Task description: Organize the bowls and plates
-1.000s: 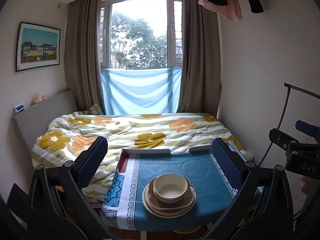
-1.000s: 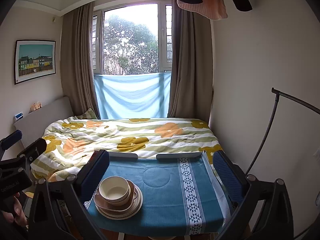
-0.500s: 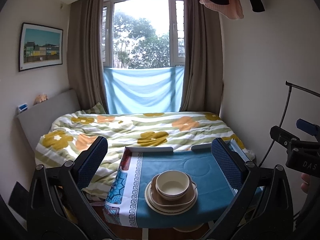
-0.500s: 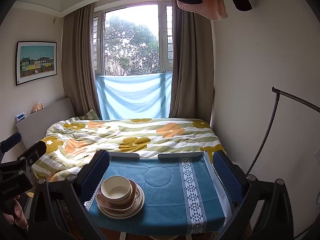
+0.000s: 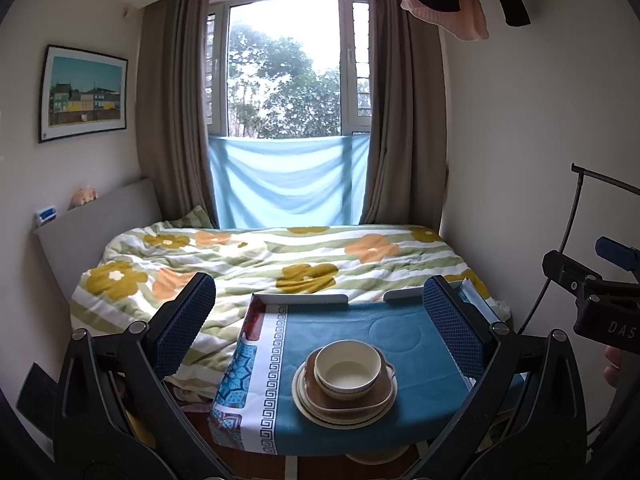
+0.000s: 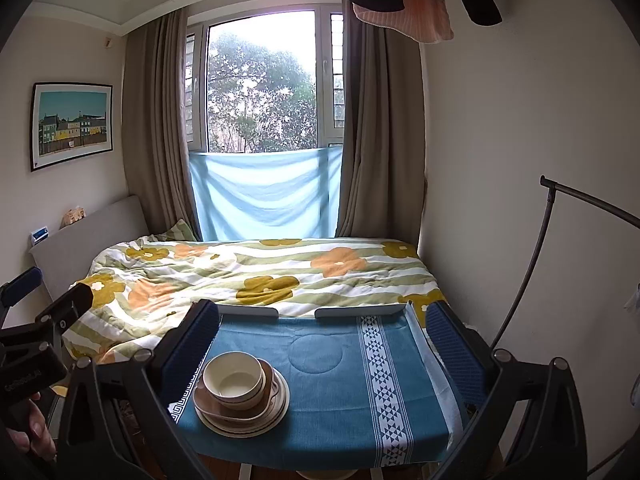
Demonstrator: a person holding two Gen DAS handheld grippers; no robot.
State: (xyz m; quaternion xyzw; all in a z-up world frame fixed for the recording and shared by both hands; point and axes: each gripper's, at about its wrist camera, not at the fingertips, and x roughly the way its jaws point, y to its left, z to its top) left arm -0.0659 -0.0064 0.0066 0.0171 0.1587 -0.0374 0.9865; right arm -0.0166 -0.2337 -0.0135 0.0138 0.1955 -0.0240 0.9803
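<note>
A cream bowl (image 5: 346, 368) sits on top of a brown dish (image 5: 352, 400) and cream plates (image 5: 320, 414), one stack near the front of a small table with a blue cloth (image 5: 404, 332). In the right wrist view the same bowl (image 6: 233, 376) and stack (image 6: 256, 420) stand at the table's front left. My left gripper (image 5: 320, 316) is open and empty, held back from the table, above the stack. My right gripper (image 6: 324, 340) is open and empty, over the table's bare right half (image 6: 332, 392).
A bed with a flowered quilt (image 5: 256, 264) lies right behind the table, under the window. A wall stands close on the right. A thin black stand (image 6: 532, 280) leans at the right. Clothes (image 6: 400, 0) hang overhead. The other gripper's body (image 5: 600, 304) shows at the right edge.
Both grippers have drifted slightly; the view has shifted a little to the right and the table sits a bit nearer. The stack has not moved. Both grippers stay open.
</note>
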